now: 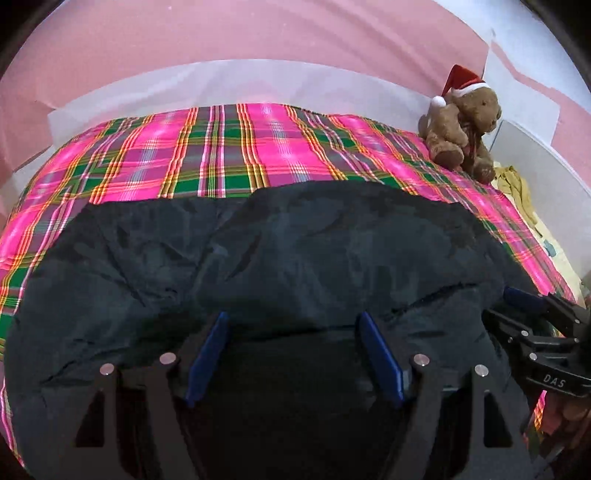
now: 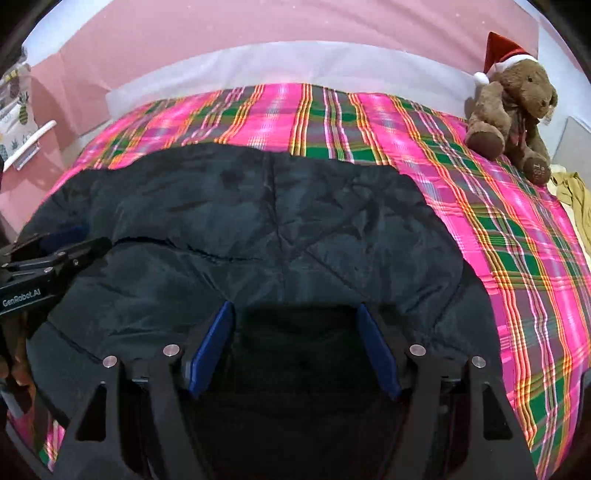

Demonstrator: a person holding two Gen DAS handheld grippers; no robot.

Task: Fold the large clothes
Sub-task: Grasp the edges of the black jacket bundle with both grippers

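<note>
A large dark navy quilted jacket [image 1: 280,251] lies spread on a bed with a pink and green plaid cover [image 1: 221,151]; it also shows in the right wrist view [image 2: 266,221]. My left gripper [image 1: 293,321] is open, its blue pads [image 1: 380,354] wide apart just above the jacket's near part. My right gripper [image 2: 295,310] is open too, over the jacket's near edge. Each gripper shows at the side of the other's view: the right one [image 1: 532,332] and the left one [image 2: 55,254]. Neither holds anything.
A brown teddy bear with a Santa hat [image 1: 461,133] sits at the bed's far right corner [image 2: 513,110]. Yellow cloth [image 1: 517,188] lies beside the bed at right. A pink wall [image 1: 258,33] stands behind the bed. The plaid cover [image 2: 517,240] is bare right of the jacket.
</note>
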